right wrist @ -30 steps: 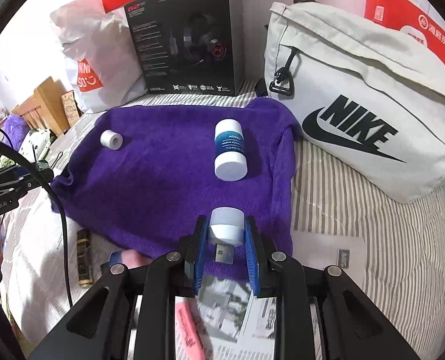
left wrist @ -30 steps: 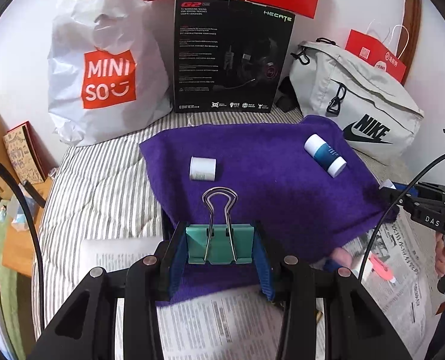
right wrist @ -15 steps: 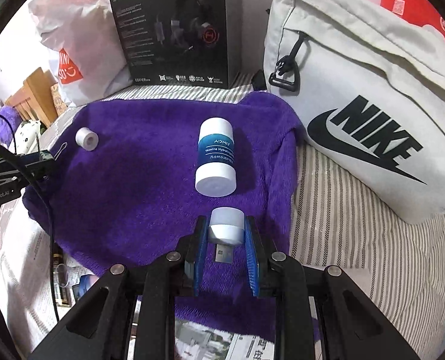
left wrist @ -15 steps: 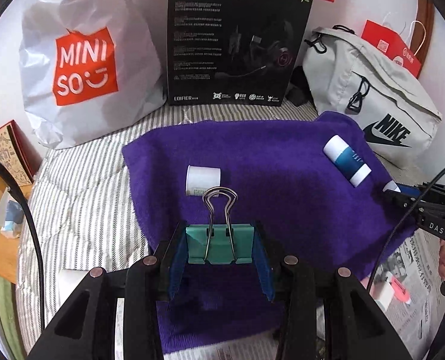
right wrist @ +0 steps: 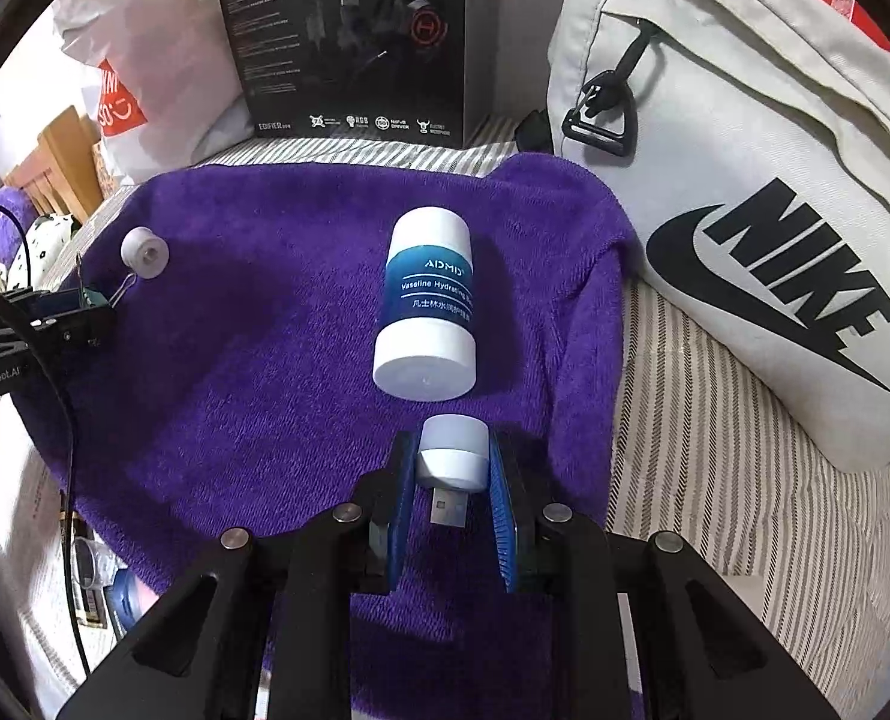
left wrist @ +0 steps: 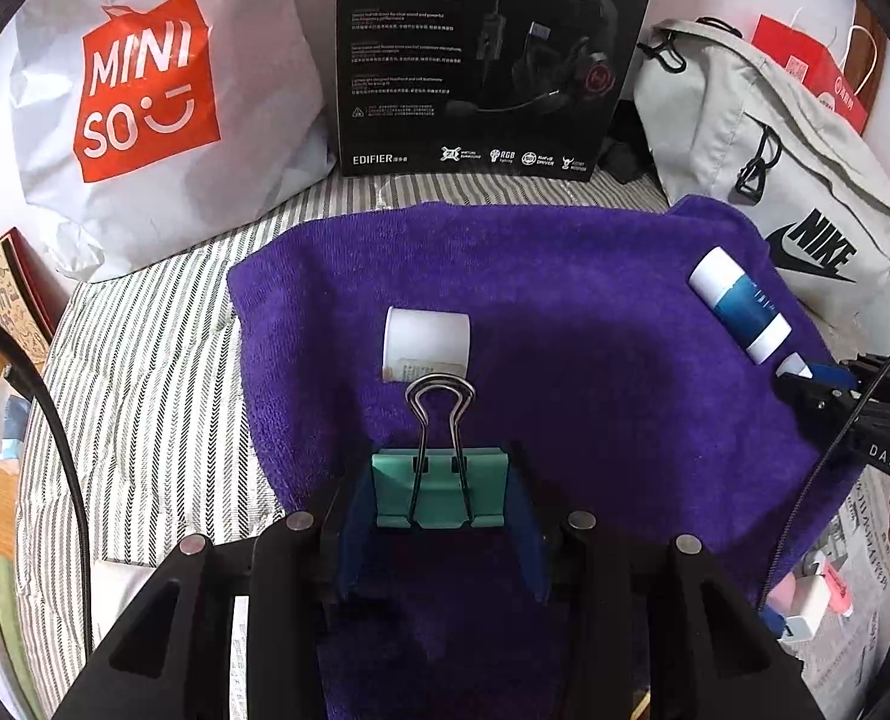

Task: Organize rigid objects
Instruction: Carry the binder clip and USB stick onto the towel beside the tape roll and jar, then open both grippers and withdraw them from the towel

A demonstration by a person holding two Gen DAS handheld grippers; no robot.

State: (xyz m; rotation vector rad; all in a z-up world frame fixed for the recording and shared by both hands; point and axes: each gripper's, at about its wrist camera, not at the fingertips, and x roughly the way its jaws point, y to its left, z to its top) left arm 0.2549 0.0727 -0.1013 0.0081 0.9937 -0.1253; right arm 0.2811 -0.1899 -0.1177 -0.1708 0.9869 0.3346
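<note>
My left gripper (left wrist: 440, 495) is shut on a teal binder clip (left wrist: 440, 489) with wire handles, held over the purple towel (left wrist: 565, 330). A small white cylinder (left wrist: 427, 345) lies on the towel just beyond the clip. My right gripper (right wrist: 452, 480) is shut on a small white USB light (right wrist: 452, 453), just in front of a blue-and-white Vaseline bottle (right wrist: 426, 300) lying on the towel (right wrist: 253, 360). The left gripper with the clip also shows in the right wrist view (right wrist: 79, 306), next to the white cylinder (right wrist: 144, 253).
A white Miniso bag (left wrist: 145, 108), a black headset box (left wrist: 487, 54) and a grey Nike bag (right wrist: 745, 180) stand behind the towel on the striped bedding (left wrist: 145, 390). Newspaper with small items (left wrist: 817, 594) lies at the near right.
Both grippers have moved forward over the towel with their objects. The clip is now close to the white cylinder, the USB light close to the bottle.
</note>
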